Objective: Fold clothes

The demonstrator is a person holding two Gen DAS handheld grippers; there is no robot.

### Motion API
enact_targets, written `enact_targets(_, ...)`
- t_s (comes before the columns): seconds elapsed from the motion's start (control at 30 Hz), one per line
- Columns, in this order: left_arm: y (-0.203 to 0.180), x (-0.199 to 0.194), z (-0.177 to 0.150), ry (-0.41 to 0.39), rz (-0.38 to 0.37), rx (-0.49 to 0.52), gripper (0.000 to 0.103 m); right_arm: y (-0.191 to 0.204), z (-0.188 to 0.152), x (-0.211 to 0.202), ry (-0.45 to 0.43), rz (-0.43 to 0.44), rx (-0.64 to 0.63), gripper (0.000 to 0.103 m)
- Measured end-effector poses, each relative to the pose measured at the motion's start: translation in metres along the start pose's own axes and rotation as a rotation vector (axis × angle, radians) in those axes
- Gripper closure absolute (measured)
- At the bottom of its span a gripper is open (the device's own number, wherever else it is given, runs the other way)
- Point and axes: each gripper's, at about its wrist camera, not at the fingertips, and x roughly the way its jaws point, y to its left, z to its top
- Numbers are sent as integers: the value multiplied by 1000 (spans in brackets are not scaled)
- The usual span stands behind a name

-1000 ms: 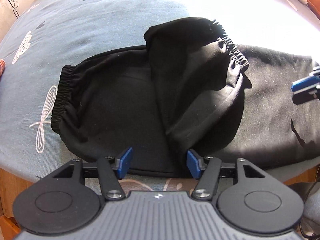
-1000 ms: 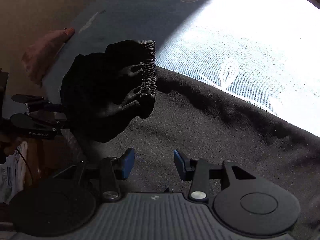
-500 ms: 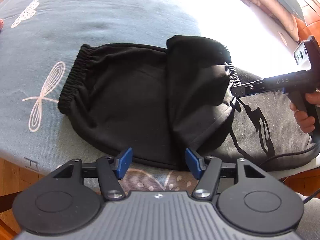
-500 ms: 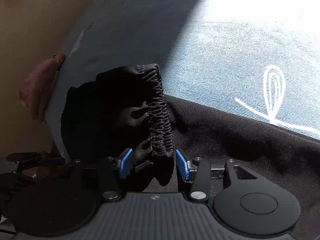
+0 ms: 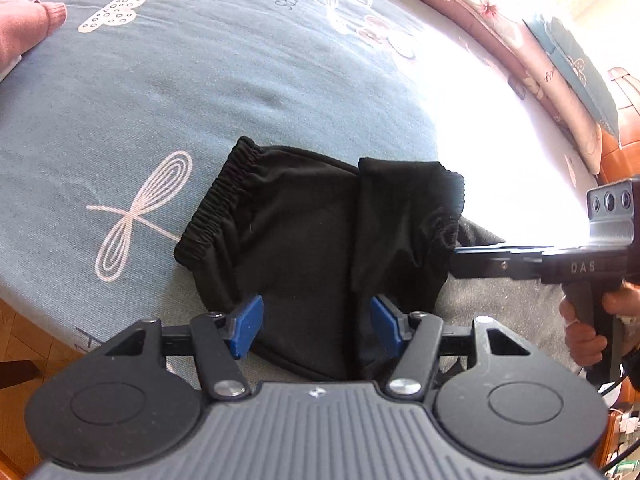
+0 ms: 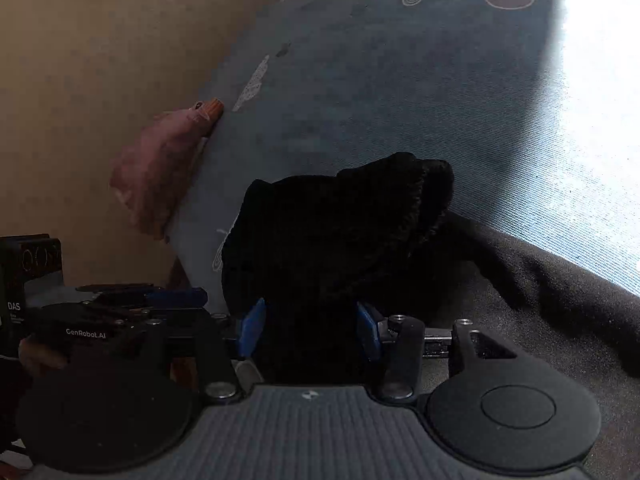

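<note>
Because folding needs a broad flat surface, the bed (image 5: 248, 80), covered in a blue-grey sheet printed with dragonflies and flowers, carries everything here, and bright sunlight washes out its far side toward two o'clock in the left wrist view.

Across its near edge lie the black trousers (image 5: 304, 248), the garment being folded. One leg lies flat with its gathered elastic cuff (image 5: 218, 208) pointing toward ten o'clock, while the other leg (image 5: 404, 232) is doubled back over it, so both cuffs end up near each other. The rest of the trousers spreads as greyish cloth toward four o'clock, likely kept flat so the next fold has a straight base.

At the left edge of the bed, toward ten o'clock, a pink garment (image 5: 24, 28) hangs partly off the mattress, well apart from the work.

From three o'clock, the right claw (image 6: 308, 330) reaches in level with the folded-over leg. Its blue pads stand either side of dark cloth, with the jaws opening a little; the view is too dark to tell whether they pinch it, so it seems to be letting the leg settle.

Above the near hem of the trousers, the left claw (image 5: 316, 330) hangs released, its blue pads spread apart with nothing between them, probably poised to smooth or take the next edge.
</note>
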Motion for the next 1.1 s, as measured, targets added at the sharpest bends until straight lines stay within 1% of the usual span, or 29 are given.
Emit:
enact_targets(0.13,11,-5,12,-30,-5,-18,43,32,7,22,27,43,-104,48)
enact_targets(0.27,21,-4,18,-39,14,-35,43,49,7,38,60,65,-138,48)
enact_targets(0.33,22,-3,19,-39,22,-23,43,52,6,42,79,68,-147,48)
enact_targets(0.5,10,7,20,-21,38,55,43,44,-8,33,125,7,-158,48)
enact_targets(0.57,0,13,20,-12,48,98,43,37,-14,23,130,-17,-159,48)
enact_targets(0.67,-19,22,20,-2,84,187,42,28,-17,10,117,-58,-156,48)
enact_targets(0.77,-45,31,16,-7,116,305,42,16,-22,-8,98,-101,-129,47)
enact_targets(0.87,-71,40,13,0,112,372,41,3,-31,-26,82,-150,-98,47)
enact_targets(0.93,-88,47,11,5,102,399,36,-6,-40,-41,73,-189,-77,47)
enact_targets(0.97,-96,50,10,0,95,412,35,-11,-45,-49,71,-210,-66,47)
enact_targets(1.1,-133,64,5,13,79,462,34,-35,-71,-82,55,-295,-11,47)
